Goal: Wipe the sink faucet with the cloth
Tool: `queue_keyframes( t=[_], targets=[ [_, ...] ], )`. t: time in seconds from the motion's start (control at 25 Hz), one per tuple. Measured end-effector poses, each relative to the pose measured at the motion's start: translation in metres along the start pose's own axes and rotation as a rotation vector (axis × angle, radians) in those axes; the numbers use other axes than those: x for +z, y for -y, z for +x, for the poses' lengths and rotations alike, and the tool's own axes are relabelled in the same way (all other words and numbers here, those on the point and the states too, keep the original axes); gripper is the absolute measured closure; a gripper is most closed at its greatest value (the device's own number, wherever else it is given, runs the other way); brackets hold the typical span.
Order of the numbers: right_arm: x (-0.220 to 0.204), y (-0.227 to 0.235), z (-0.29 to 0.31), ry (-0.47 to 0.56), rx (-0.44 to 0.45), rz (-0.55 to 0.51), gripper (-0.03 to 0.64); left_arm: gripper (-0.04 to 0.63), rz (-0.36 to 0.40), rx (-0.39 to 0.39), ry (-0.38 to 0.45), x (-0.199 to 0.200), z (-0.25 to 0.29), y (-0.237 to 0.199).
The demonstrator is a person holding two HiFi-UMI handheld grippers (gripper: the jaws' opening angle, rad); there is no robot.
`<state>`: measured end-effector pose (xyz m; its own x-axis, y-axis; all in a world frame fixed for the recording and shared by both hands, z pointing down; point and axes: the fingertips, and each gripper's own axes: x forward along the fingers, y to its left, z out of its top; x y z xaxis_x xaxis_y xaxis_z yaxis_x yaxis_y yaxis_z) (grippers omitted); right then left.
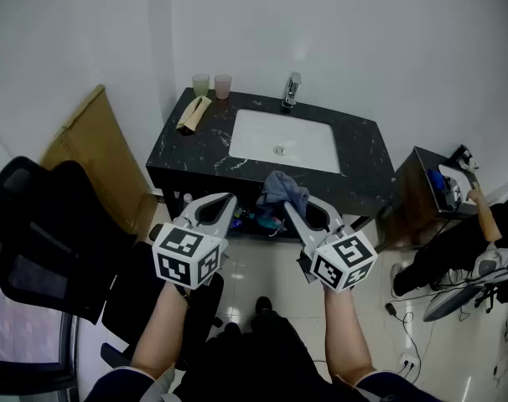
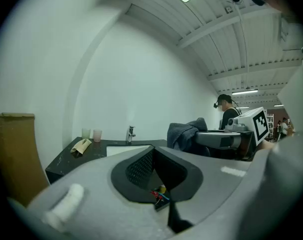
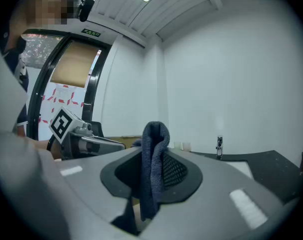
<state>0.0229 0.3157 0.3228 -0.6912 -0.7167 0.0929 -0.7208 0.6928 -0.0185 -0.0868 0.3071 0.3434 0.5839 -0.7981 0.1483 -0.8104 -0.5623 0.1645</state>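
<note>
- The right gripper (image 1: 308,210) is clamped on a blue-grey cloth (image 1: 283,188). In the right gripper view the cloth (image 3: 154,164) stands up between the jaws as a folded ridge and hangs down through the gap.
- The left gripper (image 1: 220,203) has its jaws together with nothing between them. It is held level beside the right one, and the two are close but not touching.
- Both grippers are in front of the vanity, short of its front edge, so the cloth is well away from the faucet.
- The chrome faucet (image 1: 291,90) stands upright at the back of the black marble countertop (image 1: 199,149), behind the white rectangular sink (image 1: 246,136).
- At the back left corner of the countertop, a green cup (image 1: 201,85) and a pink cup (image 1: 223,85) stand side by side, with a tan folded item (image 1: 193,114) lying just in front of them.
- A sheet of cardboard (image 1: 90,153) leans against the wall left of the vanity, and a black office chair (image 1: 36,241) is nearer on that side.
</note>
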Motion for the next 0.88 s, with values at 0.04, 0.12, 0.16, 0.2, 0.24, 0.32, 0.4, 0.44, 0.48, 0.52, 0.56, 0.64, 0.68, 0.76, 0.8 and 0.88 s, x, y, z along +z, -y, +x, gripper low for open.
queue_keyframes(
  t=[0.04,0.12,0.16,0.2,0.24,0.32,0.4,0.44,0.48,0.52,0.56,0.64,0.68,0.76,0.8,0.88],
  targets=[
    [0.001,0.004,0.004,0.003,-0.001,-0.002,0.546,0.595,0.003,0.002,0.006,0.002,0.005,-0.004],
    [0.003,0.014,0.012,0.011,-0.004,-0.006,0.546,0.595,0.011,0.005,0.015,0.007,0.015,-0.012],
    [0.004,0.020,0.016,0.015,-0.006,-0.007,0.546,0.595,0.016,0.005,0.018,0.010,0.020,-0.015],
    [0.005,0.026,0.021,0.019,-0.008,-0.007,0.546,0.595,0.020,0.005,0.019,0.013,0.027,-0.019],
    [0.005,0.032,0.025,0.022,-0.008,-0.007,0.546,0.595,0.022,0.004,0.020,0.015,0.034,-0.022],
    [0.004,0.044,0.035,0.023,-0.007,-0.002,0.546,0.595,0.022,0.005,0.019,0.018,0.048,-0.028],
    [0.002,0.058,0.046,0.025,0.000,0.004,0.546,0.595,0.020,0.010,0.016,0.019,0.064,-0.035],
    [0.001,0.065,0.052,0.026,0.004,0.007,0.546,0.595,0.020,0.013,0.013,0.019,0.073,-0.039],
    [0.001,0.073,0.058,0.029,0.008,0.011,0.546,0.595,0.021,0.015,0.010,0.020,0.082,-0.042],
    [0.001,0.082,0.065,0.031,0.012,0.014,0.546,0.595,0.021,0.018,0.007,0.020,0.092,-0.046],
    [0.001,0.091,0.072,0.034,0.017,0.018,0.546,0.595,0.021,0.022,0.002,0.021,0.102,-0.049],
    [0.002,0.109,0.087,0.042,0.030,0.026,0.546,0.595,0.022,0.031,-0.007,0.024,0.122,-0.058],
    [0.003,0.118,0.095,0.045,0.037,0.029,0.546,0.595,0.023,0.038,-0.009,0.026,0.132,-0.063],
    [0.004,0.135,0.110,0.048,0.056,0.033,0.546,0.595,0.025,0.054,-0.010,0.032,0.151,-0.074],
    [0.005,0.144,0.118,0.050,0.064,0.035,0.546,0.595,0.026,0.064,-0.010,0.035,0.161,-0.079],
    [0.006,0.164,0.132,0.055,0.077,0.041,0.546,0.595,0.030,0.082,-0.010,0.042,0.181,-0.091]
  ],
)
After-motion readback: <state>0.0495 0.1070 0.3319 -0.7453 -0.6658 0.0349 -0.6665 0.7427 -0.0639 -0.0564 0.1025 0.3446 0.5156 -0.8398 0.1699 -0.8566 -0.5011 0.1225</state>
